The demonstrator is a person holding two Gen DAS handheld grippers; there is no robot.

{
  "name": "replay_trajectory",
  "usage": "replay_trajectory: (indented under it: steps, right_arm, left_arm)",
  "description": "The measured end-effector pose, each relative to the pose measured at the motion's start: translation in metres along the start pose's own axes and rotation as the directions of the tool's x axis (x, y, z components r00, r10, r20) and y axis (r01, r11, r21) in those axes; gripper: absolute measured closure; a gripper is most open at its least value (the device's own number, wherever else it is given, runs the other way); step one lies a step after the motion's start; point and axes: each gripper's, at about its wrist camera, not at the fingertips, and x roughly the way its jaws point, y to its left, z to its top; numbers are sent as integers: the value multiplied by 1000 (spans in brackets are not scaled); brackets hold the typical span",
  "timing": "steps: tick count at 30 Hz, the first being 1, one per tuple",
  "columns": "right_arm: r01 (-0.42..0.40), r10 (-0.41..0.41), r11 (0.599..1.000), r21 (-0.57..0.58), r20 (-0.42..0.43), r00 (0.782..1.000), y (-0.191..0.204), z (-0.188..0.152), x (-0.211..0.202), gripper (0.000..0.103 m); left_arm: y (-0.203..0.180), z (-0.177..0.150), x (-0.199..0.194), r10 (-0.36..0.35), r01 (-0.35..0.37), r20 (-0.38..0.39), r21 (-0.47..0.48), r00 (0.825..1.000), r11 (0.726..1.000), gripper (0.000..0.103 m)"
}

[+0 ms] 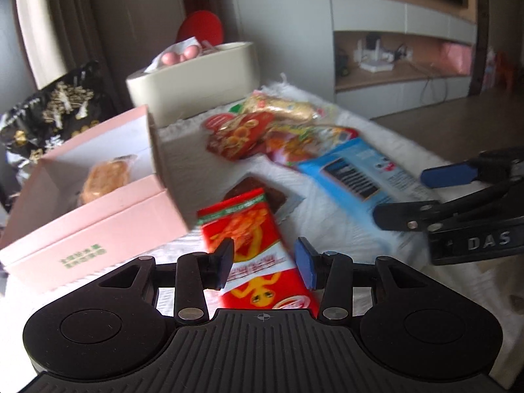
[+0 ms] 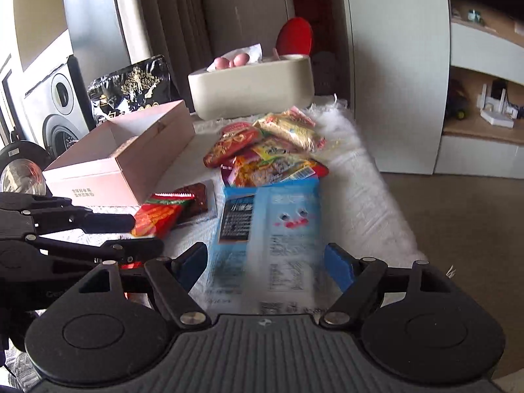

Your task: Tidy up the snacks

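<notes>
Red snack packet (image 1: 258, 249) lay lengthwise between the left gripper's (image 1: 267, 260) spread, unclenched fingers, beside the pink box (image 1: 98, 209). The right gripper (image 2: 265, 265), also released, straddled a blue packet (image 2: 271, 229) pointing straight away on the white tabletop (image 2: 360, 196).

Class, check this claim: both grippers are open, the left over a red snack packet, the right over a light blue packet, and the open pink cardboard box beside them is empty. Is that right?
Not quite. The open pink cardboard box is not empty: the left wrist view shows one wrapped golden pastry inside. The rest stands: the left gripper is open over the red snack packet, and the right gripper is open over the light blue packet.
</notes>
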Motion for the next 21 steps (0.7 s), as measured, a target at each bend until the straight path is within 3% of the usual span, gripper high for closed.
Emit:
replay_trajectory:
  steps: [3,5,8,15,21]
  right_arm:
    - [7,-7,1000,8,-2,1000,-1,-7,5,21]
    - [-2,2,1000,23,-3,1000,-3,-8,6,21]
    - [-12,12,999,45,2,1000,-7,-10,4,20]
    - [-14,13,999,51,12,1000,-7,-12,3,19]
    - [-15,14,999,49,14,1000,-6,-13,2,18]
  left_arm:
    - [5,-2,0,-43,42,-26,-29,999,999,53]
    - [5,-1,-2,-98,97,-36,-39,995,995,43]
    - [5,-1,-5,-154,152,-36,-45,987,987,39]
    - [10,0,-5,-8,8,-2,-73,1000,997,42]
    - [29,4,14,-84,74,-47,-196,995,978,39]
